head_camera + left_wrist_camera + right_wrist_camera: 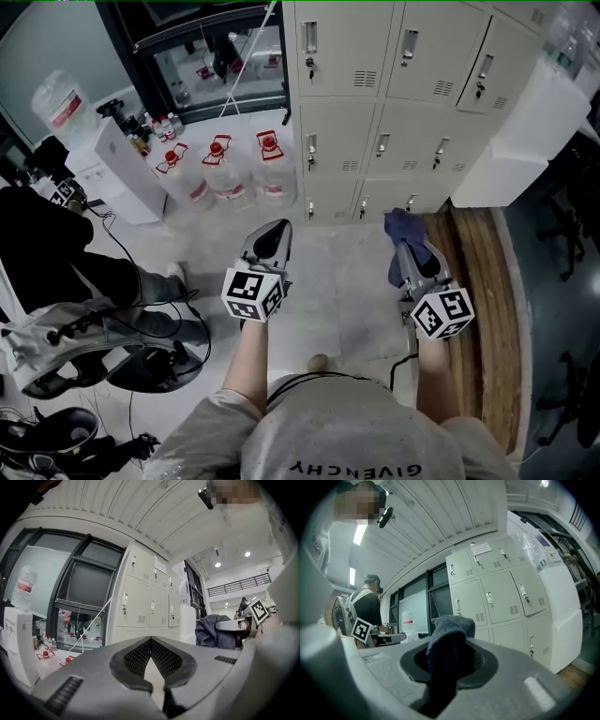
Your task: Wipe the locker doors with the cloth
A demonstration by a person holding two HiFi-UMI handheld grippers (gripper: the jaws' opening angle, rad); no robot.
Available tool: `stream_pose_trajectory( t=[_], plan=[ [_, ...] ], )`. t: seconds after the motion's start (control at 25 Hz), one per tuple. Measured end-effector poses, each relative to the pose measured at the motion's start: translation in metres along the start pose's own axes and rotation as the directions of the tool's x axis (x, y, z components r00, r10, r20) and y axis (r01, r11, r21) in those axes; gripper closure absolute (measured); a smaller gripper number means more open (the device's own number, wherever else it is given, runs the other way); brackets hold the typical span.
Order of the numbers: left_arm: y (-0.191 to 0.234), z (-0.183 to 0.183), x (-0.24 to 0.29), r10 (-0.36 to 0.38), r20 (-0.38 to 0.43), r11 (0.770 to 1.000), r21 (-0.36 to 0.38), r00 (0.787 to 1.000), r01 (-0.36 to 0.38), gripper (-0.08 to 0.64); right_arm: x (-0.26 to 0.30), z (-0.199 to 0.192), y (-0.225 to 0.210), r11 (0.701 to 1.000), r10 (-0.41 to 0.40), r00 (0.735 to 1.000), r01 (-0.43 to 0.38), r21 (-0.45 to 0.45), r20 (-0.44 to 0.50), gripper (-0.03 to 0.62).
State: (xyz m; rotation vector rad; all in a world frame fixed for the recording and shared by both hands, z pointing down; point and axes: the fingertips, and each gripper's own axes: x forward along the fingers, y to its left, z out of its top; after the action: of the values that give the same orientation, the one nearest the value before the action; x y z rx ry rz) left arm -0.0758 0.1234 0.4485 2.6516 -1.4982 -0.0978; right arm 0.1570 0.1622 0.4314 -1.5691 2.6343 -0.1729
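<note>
**Cloth in the right jaws; locker doors ahead, not yet touched.**

Right gripper (403, 246) pinches the dark blue cloth (405, 228). The cloth bunches out past the jaw tips, its long axis along the gripper, pointing at the bottom row of the locker doors (394, 112). The doors stand upright, ahead and well apart. Left gripper (277, 228): jaws pressed together on nothing, aimed near the bank's left edge beside the water jugs (217, 167). Judgement: the right arm sits squarer to the doors and should carry the cloth forward, then up.

Head view steeply down; gripper views forward along jaws; lockers (412, 150) shared
</note>
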Motion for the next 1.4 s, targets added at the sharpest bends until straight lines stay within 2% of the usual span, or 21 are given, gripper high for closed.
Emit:
stream_pose_trajectory(
  t=[0.16, 0.32, 0.68, 1.08, 1.4],
  plan=[
    [0.007, 0.006, 0.021, -0.009, 0.011, 1.0, 0.014, 1.0, 0.009, 0.561, 0.026, 0.01, -0.006, 1.0, 0.023, 0.999, -0.023, -0.005, 0.022, 0.514],
    [0.019, 0.013, 0.044, -0.009, 0.017, 1.0, 0.025, 1.0, 0.008, 0.561, 0.057, 0.017, -0.012, 0.997, 0.035, 0.999, -0.034, -0.066, 0.013, 0.514],
    [0.062, 0.037, 0.111, -0.009, 0.029, 0.998, 0.059, 1.0, 0.008, 0.561, 0.154, 0.026, -0.029, 0.987, 0.137, 0.991, -0.137, -0.086, -0.004, 0.512],
    [0.11, 0.072, 0.196, 0.028, 0.043, 0.995, 0.096, 0.999, -0.032, 0.561, 0.258, 0.065, -0.06, 0.96, 0.238, 0.971, -0.235, -0.149, 0.006, 0.512],
    [0.144, 0.098, 0.257, 0.043, 0.094, 0.992, 0.113, 0.995, -0.053, 0.561, 0.327, 0.098, -0.091, 0.948, 0.263, 0.963, -0.247, -0.202, 0.055, 0.512]
  ],
)
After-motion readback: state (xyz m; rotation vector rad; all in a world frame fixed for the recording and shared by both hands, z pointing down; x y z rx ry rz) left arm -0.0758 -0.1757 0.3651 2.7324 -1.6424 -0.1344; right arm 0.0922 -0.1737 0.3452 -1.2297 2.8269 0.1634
